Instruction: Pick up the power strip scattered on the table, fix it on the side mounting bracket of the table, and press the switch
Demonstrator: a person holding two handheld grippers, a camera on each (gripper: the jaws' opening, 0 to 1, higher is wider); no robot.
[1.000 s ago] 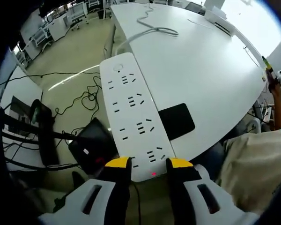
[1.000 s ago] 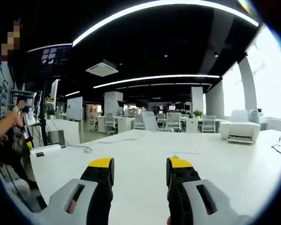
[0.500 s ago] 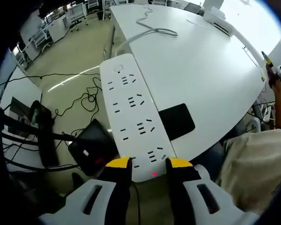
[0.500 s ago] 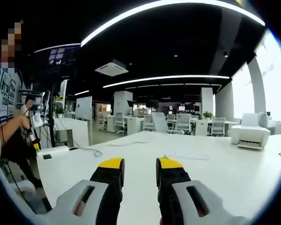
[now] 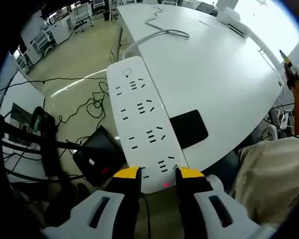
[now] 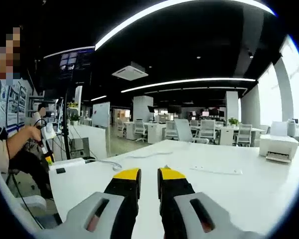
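Note:
The white power strip (image 5: pixel 142 119) lies lengthwise along the side edge of the white table (image 5: pixel 224 74). A small red light glows at its near end. My left gripper (image 5: pixel 158 173) is shut on that near end, one yellow-tipped jaw on each long side. In the right gripper view the power strip (image 6: pixel 70 163) is a small white bar at the table's far left corner, beside a person's hand (image 6: pixel 36 133). My right gripper (image 6: pixel 149 174) hangs above the tabletop with its jaws almost touching and nothing between them.
A black pad (image 5: pixel 189 127) lies on the table next to the strip. A white cable (image 5: pixel 162 33) curls over the far end. Below the edge are a black box (image 5: pixel 97 155) and loose cables (image 5: pixel 92 102) on the floor. A printer (image 6: pixel 279 147) stands at the right.
My right gripper's jaws have closed from wide apart to nearly touching, and its view has swung slightly. The left gripper and the power strip have stayed put.

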